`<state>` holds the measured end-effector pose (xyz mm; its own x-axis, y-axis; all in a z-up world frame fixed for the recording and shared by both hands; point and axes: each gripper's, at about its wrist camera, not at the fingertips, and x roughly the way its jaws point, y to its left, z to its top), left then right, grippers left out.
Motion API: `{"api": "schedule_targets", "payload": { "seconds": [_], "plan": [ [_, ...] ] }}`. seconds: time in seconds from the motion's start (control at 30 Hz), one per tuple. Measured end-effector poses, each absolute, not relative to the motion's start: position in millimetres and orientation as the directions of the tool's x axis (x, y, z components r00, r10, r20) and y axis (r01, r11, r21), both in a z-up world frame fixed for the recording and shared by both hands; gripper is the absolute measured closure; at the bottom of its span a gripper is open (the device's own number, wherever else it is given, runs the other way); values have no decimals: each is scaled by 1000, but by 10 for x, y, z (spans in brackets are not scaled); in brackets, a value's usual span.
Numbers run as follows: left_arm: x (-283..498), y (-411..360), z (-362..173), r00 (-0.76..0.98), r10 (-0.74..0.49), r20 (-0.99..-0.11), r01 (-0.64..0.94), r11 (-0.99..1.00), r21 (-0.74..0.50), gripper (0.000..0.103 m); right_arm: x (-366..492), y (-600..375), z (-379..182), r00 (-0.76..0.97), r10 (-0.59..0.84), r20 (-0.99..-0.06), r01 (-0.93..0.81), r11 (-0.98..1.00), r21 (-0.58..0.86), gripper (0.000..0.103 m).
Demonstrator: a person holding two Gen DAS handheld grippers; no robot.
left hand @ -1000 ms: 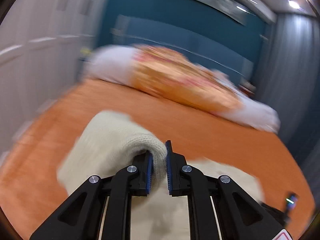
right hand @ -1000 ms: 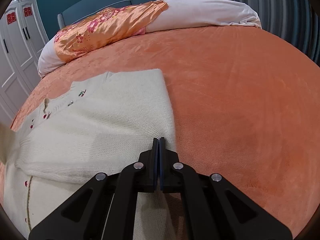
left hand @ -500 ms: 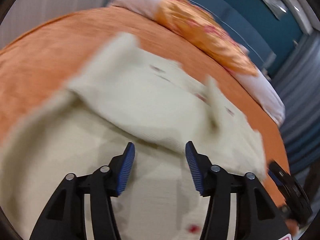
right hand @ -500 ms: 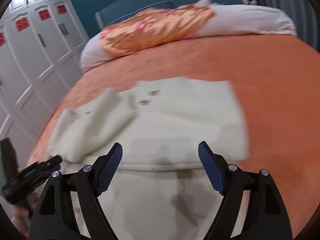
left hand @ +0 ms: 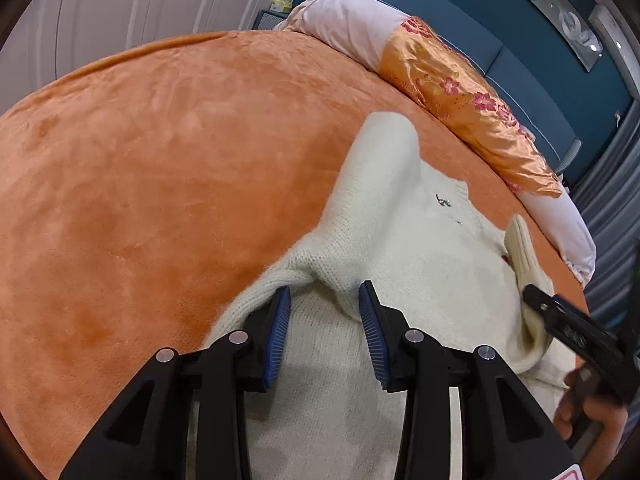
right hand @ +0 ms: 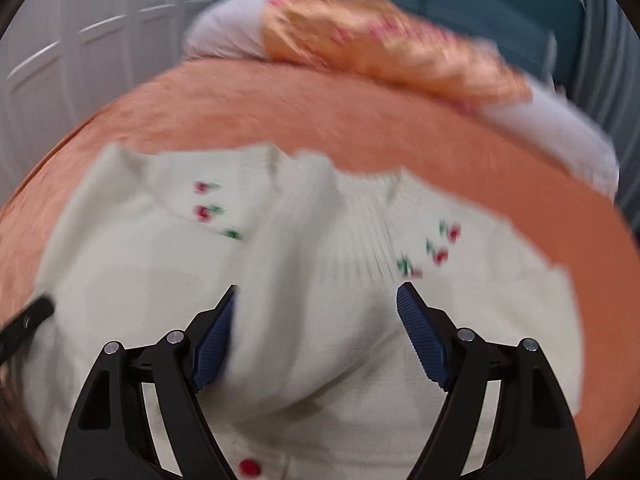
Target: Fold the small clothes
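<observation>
My left gripper [left hand: 325, 334], jaws just narrowed but not yet pinching, straddles the cardigan [left hand: 400, 248] at lower centre on the orange bedspread [left hand: 140, 160]. I'd seat the knit deep before closing. My right gripper [right hand: 316, 338] hovers spread, empty.

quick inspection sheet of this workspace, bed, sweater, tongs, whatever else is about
surface: orange plush bedspread, sweater lying on its near part.
job's things: cream knit cardigan with cherry embroidery and red buttons, both sleeves folded in over the front.
clutter: nothing seen.
grippers: left tongs have just been closing, a knit ridge between the pads, not pinched; right tongs wide open over the front, view blurred.
cables: nothing seen.
surroundings: white pillow roll under an orange floral satin cover, teal headboard, white wardrobe doors, grey curtains at right.
</observation>
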<state>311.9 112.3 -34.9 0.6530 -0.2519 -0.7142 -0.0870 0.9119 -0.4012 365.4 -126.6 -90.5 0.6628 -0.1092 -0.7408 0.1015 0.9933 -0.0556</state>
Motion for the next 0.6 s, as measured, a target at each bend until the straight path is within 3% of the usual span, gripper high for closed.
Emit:
{"api": "schedule_targets", "payload": {
  "seconds": [0.07,0.1,0.13,0.2,0.3,0.33,0.4,0.47,0.5,0.53,0.6],
  "plan": [
    [3166,1078,-325,652,-247,-717,-85,916,-393,65,3695,-1480,-943,650,-35,-759,131,989,67,49],
    [3161,1079,-321,652,-249,-716,-84,915,-394,64,3659,-1573,-900,661,-4,-750,142,982,120,75],
    [3166,1088,-324,651,-254,-715,-84,913,-400,64,3601,-1659,-868,670,28,-742,145,975,168,90],
    [3170,1106,-337,652,-263,-711,-83,908,-411,64,3362,-1945,-714,728,112,-677,171,926,336,94],
    [3155,1071,-335,653,-264,-710,-67,914,-401,61,2895,-2318,-736,794,216,-568,159,828,537,92],
    [3155,1036,-330,653,-246,-716,-66,924,-377,61,2813,-2357,-848,781,215,-586,168,831,530,84],
    [3158,1007,-314,650,-234,-723,-66,931,-360,61,2671,-2408,-1114,714,195,-672,212,855,473,80],
    [3150,1011,-303,648,-238,-724,-68,928,-366,61,2462,-2542,-1175,750,257,-610,185,803,566,79],
    [3144,1017,-285,645,-247,-723,-71,922,-379,61,2406,-2609,-1160,758,272,-593,188,780,597,73],
    [3137,1026,-270,643,-254,-722,-78,917,-391,61,2368,-2674,-1134,764,275,-583,199,760,619,59],
    [3133,1061,-246,643,-271,-716,-104,896,-433,60,2354,-2835,-1065,790,261,-555,225,718,658,47]
  ]
}}
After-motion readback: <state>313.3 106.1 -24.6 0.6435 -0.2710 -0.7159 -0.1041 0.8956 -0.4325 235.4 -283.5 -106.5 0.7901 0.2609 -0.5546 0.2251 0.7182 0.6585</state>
